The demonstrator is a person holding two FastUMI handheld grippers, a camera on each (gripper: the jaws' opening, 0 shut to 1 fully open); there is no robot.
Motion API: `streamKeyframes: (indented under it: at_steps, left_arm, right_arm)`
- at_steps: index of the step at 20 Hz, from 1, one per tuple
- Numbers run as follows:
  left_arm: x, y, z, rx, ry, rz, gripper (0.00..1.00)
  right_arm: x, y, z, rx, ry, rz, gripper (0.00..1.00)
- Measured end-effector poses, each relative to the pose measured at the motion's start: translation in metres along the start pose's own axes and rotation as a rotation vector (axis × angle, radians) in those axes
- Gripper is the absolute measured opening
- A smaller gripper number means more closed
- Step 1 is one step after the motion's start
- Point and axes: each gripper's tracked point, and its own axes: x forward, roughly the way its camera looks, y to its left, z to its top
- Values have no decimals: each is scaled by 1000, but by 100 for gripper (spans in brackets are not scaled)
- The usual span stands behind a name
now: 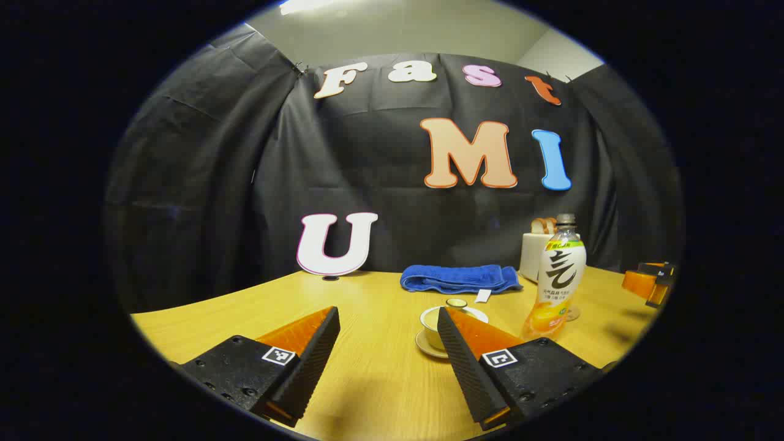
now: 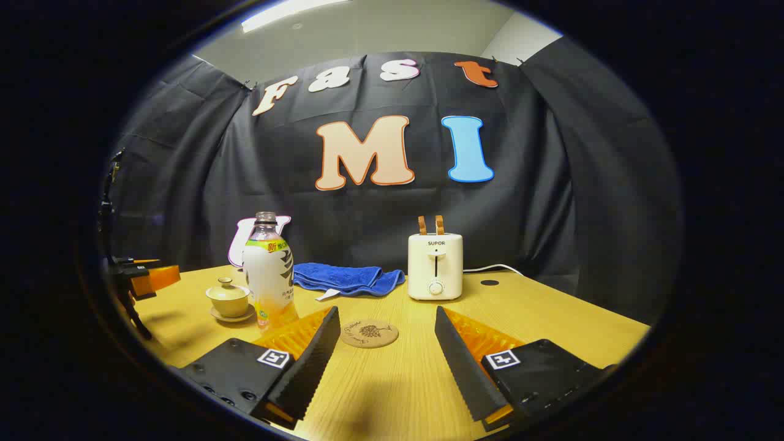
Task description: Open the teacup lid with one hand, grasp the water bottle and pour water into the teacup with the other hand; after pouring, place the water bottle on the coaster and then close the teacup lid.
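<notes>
while jaws wide, left gripper [image 1: 388, 318] near teacup [image 1: 436, 324]

Both views are evenly but dimly lit from above: a white ceiling light strip [image 2: 294, 12] glows at the upper left of the right gripper view, and another patch [image 1: 306, 6] shows at the top of the left gripper view. The glossy yellow wooden table [image 2: 551, 318] carries soft, short shadows under the objects. Fisheye distortion bends the table edge and darkens the margins. The centre is sharp; the edges blur slightly.
</notes>
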Motion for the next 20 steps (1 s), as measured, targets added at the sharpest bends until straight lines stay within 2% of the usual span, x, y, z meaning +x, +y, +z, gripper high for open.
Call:
streamKeyframes:
  at_steps: [1,2,4,5,7,8,9,10,12,14,20]
  left_arm:
    - [4,2,6,-21,-32,3,92]
    - [1,3,5,-7,-22,10,95]
    - [1,4,4,-10,-26,18,93]
    - [2,2,4,-12,-22,16,93]
    - [3,0,5,-11,-25,9,93]
    - [3,-1,6,-13,-29,4,93]
    - [3,-2,5,-12,-26,-2,93]
    - [3,-4,5,-14,-29,-10,93]
    - [6,-7,5,-12,-30,-23,93]
    - [11,-12,6,-11,-30,-36,93]
    - [19,-27,6,-15,-32,-93,93]
  right_arm:
    - [1,-2,0,-1,-2,-9,95]
    - [3,-4,0,-2,0,-23,97]
    - [4,-7,0,-2,-1,-41,99]
    - [5,-6,0,-3,-3,-42,95]
    - [3,-7,-1,-3,-2,-42,94]
    - [4,-7,-1,-3,-3,-41,99]
    - [4,-7,-1,-2,-2,-42,99]
    - [4,-7,0,-3,-3,-41,95]
    - [4,-7,0,-3,-3,-41,99]
    - [4,-7,0,-3,-3,-41,95]
    - [4,-8,0,-3,-4,-41,94]
